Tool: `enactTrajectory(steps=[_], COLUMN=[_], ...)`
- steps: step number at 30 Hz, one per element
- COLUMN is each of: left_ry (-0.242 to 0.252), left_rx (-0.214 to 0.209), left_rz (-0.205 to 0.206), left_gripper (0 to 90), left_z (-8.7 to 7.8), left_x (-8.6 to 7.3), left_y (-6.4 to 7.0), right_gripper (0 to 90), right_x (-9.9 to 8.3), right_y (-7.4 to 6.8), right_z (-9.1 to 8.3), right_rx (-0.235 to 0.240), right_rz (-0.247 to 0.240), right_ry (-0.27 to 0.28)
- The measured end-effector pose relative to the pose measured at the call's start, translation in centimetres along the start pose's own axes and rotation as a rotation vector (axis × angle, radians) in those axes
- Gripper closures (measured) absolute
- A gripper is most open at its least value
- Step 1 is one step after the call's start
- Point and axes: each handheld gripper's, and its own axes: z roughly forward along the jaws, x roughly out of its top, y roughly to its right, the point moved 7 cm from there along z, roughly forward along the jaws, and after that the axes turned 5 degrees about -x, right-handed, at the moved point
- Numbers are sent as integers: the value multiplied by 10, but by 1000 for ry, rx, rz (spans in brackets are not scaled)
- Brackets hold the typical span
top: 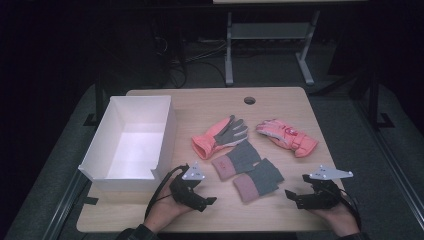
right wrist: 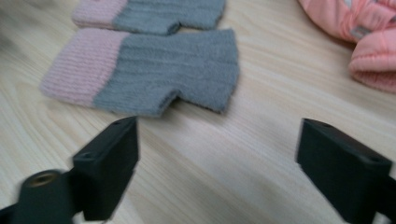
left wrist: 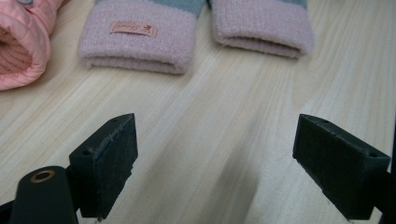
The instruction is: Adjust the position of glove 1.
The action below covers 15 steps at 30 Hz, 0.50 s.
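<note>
Left hand-held gripper (top: 209, 201): sitting low over the near edge of the desk (top: 280, 212), held in the person's left hand (top: 165, 209); its jaws are standing wide apart with nothing between them.
Right hand-held gripper (top: 291, 196): hovering near the desk's near right corner, jaws also spread wide and gripping nothing.
Knit mitts: two grey fingerless mitts with pink cuffs are lying side by side between the two grippers, the nearer one (top: 258, 180) just beside the farther one (top: 235, 159); in the left gripper view the farther cuff (left wrist: 137, 36) is showing a small sewn label.
Pink glove, palm up (top: 220, 135): lying behind the mitts, grey palm facing up.
Pink padded glove (top: 287, 136): lying to the right of it, apart from it.
White box (top: 161, 145): standing open on the desk's left side.
</note>
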Motion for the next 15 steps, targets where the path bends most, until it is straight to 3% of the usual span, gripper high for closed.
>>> enactTrajectory(steps=[5, 6, 7, 8, 15], left_ry=[3, 6, 0, 3, 7], left_rx=[-4, -3, -2, -4, -6], left_rz=[0, 0, 6, 6, -1], left_gripper=[136, 136, 136, 136, 139], left_z=[-1, -1, -2, -2, -3], left_x=[0, 0, 0, 0, 0], left_y=[-1, -1, -1, -1, -3], right_gripper=[257, 338, 338, 425, 745], right_x=[5, 7, 7, 9, 23], right_y=[-4, -6, -6, -8, -20], right_z=[-3, -3, -3, -3, 2], right_rx=[12, 22, 22, 31, 92], right_rz=[1, 1, 1, -1, -18], right_ry=[15, 13, 13, 18, 26])
